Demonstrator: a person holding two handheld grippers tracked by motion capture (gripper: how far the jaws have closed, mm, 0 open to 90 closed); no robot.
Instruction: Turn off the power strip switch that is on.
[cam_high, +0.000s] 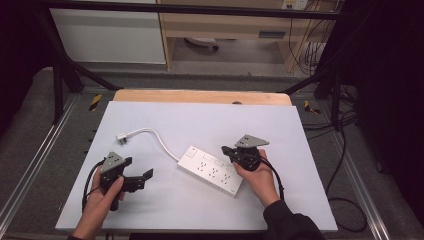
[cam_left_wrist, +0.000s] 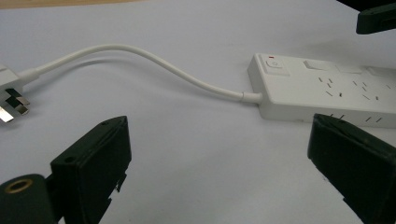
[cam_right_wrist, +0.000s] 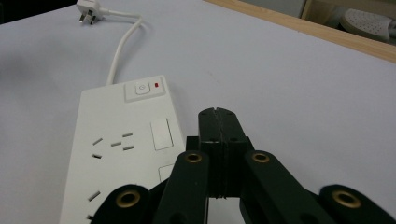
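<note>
A power strip lies on my table at frame centre, its cable running to a plug at upper left. My left gripper sits lower left; my right gripper (just beside the strip) sits right of centre.

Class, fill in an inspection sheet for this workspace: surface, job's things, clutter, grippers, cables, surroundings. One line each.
Surface: white sheet over a wooden table, flat and clean.
Job's things: white power strip lying flat mid-table; its cord curves to an unplugged plug.
Clutter: nothing seen.
Grippers: left gripper open, resting on the sheet left of the strip; right gripper shut, empty, at the strip's right edge.
Cables: a black cable trails from each gripper; more black cables on the floor at right.
Surroundings: black frame, wooden shelving behind.
</note>
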